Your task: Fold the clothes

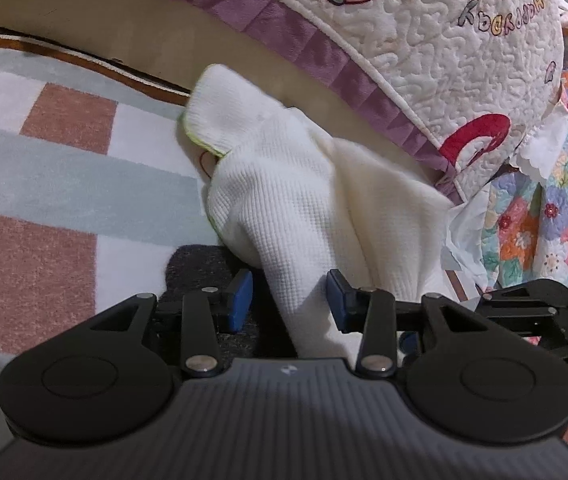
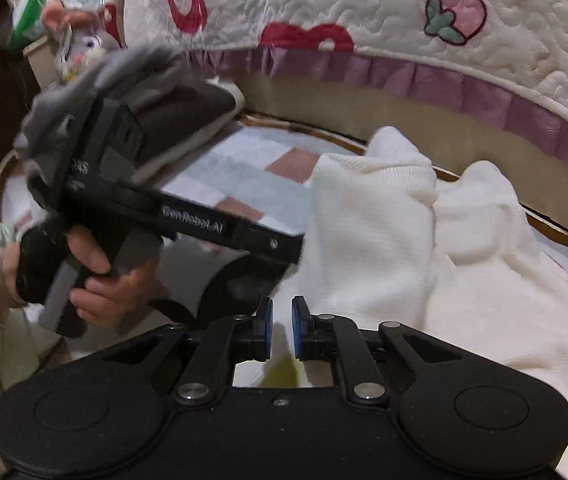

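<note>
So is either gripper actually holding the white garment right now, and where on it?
The left gripper is open around a hanging fold of the white garment, not pinching it. The right gripper is nearly closed over the garment's near edge; whether it grips cloth cannot be told.

You are in a home, most likely a bedroom. A quilted cream bedspread [image 1: 464, 60] with embroidered strawberries and a purple ruffle fills the upper right of the left wrist view. A floral patchwork quilt [image 1: 556, 208] hangs at the right edge. A checked pink, blue and white rug [image 1: 44, 168] covers the left. A plush toy [image 2: 80, 46] sits in the upper left of the right wrist view.
</note>
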Demonstrator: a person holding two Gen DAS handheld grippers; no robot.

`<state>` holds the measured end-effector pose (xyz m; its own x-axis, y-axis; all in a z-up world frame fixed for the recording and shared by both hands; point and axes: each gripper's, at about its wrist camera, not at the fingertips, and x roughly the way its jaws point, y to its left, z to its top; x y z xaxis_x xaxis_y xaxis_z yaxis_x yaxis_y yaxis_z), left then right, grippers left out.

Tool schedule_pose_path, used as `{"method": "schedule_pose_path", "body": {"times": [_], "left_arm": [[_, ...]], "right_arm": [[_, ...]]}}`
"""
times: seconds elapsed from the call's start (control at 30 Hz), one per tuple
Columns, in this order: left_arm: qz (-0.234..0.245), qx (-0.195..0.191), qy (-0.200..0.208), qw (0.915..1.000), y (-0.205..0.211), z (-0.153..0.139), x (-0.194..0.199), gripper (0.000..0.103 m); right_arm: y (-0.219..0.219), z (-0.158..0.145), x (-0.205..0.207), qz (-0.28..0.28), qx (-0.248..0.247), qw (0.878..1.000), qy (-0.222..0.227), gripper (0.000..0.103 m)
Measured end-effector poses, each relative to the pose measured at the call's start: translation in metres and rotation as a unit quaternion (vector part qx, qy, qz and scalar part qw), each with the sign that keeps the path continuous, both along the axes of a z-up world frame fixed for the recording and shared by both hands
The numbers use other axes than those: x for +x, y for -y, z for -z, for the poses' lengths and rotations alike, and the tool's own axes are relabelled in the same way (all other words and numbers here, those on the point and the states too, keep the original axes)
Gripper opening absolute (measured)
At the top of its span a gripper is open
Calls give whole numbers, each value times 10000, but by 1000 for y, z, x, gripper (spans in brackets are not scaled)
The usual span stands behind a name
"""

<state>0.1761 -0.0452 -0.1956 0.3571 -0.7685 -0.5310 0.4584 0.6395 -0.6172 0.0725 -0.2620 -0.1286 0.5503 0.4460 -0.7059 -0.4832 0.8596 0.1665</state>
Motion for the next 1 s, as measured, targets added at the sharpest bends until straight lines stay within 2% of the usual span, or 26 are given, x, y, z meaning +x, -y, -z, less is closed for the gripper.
{"method": "schedule_pose_path", "body": {"times": [0.07, 0.1, 0.13, 0.2, 0.3, 0.5, 0.6, 0.73, 0.77, 0.87, 1.0], "left_arm": [[14, 13, 11, 10000, 1, -1, -1, 39], [25, 23, 6, 10000, 1, -2, -2, 39], [29, 35, -6, 10000, 2, -2, -2, 40], [8, 77, -47, 10000, 2, -1, -1, 41], [12, 71, -105, 9999, 2, 1, 0, 41], [140, 216, -124, 9996, 7, 3, -1, 41], [150, 209, -147, 9996, 6, 3, -1, 41], [152, 167, -193, 9996, 6, 3, 0, 40], [148, 153, -209, 9996, 6, 3, 0, 40], [164, 145, -204, 9996, 7, 4, 0, 39], [173, 108, -214, 9996, 7, 5, -1, 39]], "right_arm": [[3, -1, 1, 213, -135, 9997, 34, 15], [5, -1, 2, 319, -202, 9993, 50, 20], [10, -3, 2, 407, -138, 9991, 66, 30], [25, -7, 5, 631, 18, 9980, 42, 39], [42, -11, 9, 922, 130, 9956, 28, 39], [82, -16, 10, 1654, 696, 9838, -33, 39], [96, -9, 10, 1853, 702, 9800, -192, 39], [114, 0, 11, 2114, 708, 9740, -405, 49], [118, 6, 12, 2178, 813, 9711, -541, 49], [133, 29, 17, 2226, 1627, 9556, -1037, 51], [117, 44, 35, 2017, 1424, 9624, -1130, 53]]}}
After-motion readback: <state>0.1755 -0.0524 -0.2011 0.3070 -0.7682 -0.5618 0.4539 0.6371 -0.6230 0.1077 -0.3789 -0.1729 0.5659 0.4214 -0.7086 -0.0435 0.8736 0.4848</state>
